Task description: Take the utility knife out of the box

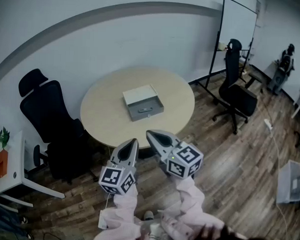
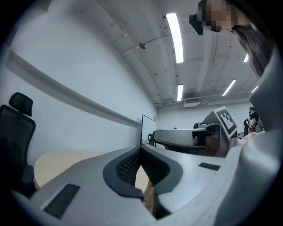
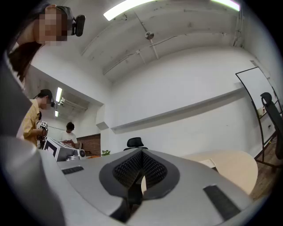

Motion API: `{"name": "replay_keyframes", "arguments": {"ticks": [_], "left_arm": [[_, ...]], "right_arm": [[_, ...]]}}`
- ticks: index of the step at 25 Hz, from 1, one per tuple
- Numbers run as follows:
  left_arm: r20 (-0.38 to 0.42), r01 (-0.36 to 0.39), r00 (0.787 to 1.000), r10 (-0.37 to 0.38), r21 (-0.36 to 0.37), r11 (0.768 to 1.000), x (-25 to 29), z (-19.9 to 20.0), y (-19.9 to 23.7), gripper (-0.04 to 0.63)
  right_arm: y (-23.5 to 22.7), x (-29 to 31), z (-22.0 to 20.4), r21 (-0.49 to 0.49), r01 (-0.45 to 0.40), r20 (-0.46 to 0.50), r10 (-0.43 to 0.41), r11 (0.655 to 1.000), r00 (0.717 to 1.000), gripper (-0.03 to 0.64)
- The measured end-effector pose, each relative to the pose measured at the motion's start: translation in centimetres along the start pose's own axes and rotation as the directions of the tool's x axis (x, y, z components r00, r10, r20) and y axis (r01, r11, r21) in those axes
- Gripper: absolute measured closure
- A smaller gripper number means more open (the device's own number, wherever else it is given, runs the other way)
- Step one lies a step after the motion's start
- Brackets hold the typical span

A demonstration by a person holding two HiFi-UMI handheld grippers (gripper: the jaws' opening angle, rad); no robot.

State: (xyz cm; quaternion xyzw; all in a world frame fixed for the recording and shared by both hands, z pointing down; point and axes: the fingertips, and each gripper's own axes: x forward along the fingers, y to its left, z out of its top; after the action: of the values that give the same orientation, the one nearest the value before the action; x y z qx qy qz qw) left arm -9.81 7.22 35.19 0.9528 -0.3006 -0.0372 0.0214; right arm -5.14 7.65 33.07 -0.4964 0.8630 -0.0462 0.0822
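Both claws empty, held level above the floor, short of the table. My left gripper (image 1: 134,142): jaws pressed together, nothing between them. My right gripper (image 1: 151,135): same, tips closed on nothing. Ahead, the round table (image 1: 103,118) with the box (image 1: 142,102) open near its middle. The utility knife (image 1: 144,110) lies in the box's grey tray, only a small dark shape from here. Black office chair (image 1: 47,113) left of the table, whiteboard (image 1: 237,26) far right.

The right gripper (image 3: 141,152) is closed with nothing in it. Ahead to its right, the bench (image 3: 234,165) carries a box (image 3: 207,163).
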Motion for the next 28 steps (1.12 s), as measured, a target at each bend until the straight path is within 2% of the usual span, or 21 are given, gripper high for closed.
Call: {"name": "replay_keyframes", "arguments": {"ticks": [19,28], "left_arm": [[0.007,-0.006,1.000,0.006,-0.008,1.000,1.7,0.3,-2.2,0.586],[-0.006,-0.043,0.999,0.043,-0.008,0.999,1.6,-0.6,-4.0,0.586]], "right_arm": [[-2.0,-2.3,0.4,0.024,-0.008,0.006,0.008,1.000,1.000,0.621],[-3.2,-4.5,0.3,0.084,-0.055,0.019,0.054,0.995,0.998,0.621]]}}
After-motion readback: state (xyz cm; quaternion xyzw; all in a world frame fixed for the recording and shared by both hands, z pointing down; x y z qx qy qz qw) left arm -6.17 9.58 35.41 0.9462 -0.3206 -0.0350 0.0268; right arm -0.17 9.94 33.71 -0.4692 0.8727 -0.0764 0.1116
